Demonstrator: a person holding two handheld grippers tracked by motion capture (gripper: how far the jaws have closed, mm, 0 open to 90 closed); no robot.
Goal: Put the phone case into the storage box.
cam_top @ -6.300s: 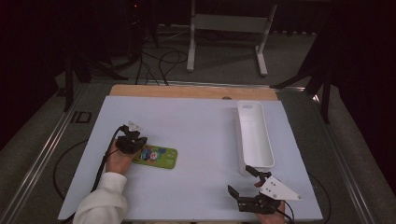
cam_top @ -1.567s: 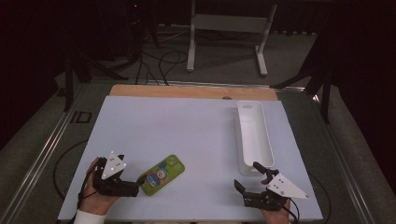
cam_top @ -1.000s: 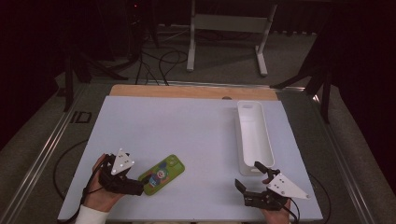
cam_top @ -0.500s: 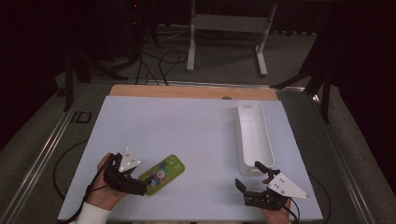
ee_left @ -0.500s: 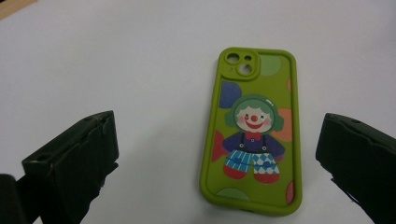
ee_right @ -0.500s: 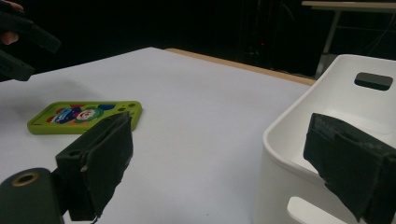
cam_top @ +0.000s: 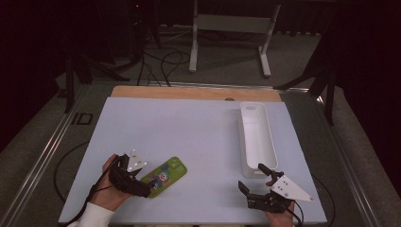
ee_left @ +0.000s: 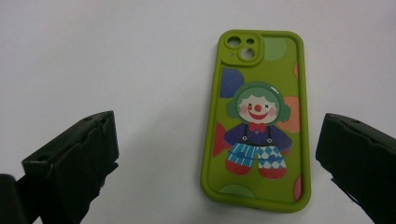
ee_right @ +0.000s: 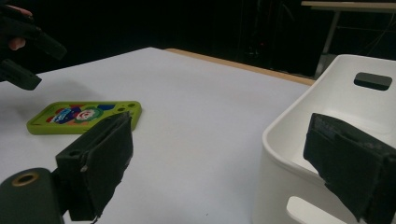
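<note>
Hovering the left gripper over the near-left part of the counter, I am lining it up on the green phone case, which is lying flat, camera cut-out pointing away from me, clown print facing up. I am keeping the fingers spread wide and empty; I judge that is so they can drop on either side of the case's long edges. In the left gripper view the case is sitting between the two fingers but off centre, close to the one at the right of that view and well apart from the other, so I would need to shift sideways before closing.

I am parking the right gripper near the front edge, just beside the near end of the white bin, fingers wide and holding nothing. It looks like it is waiting by the bin, the likely drop spot. From there the case is lying well apart, across the counter.
</note>
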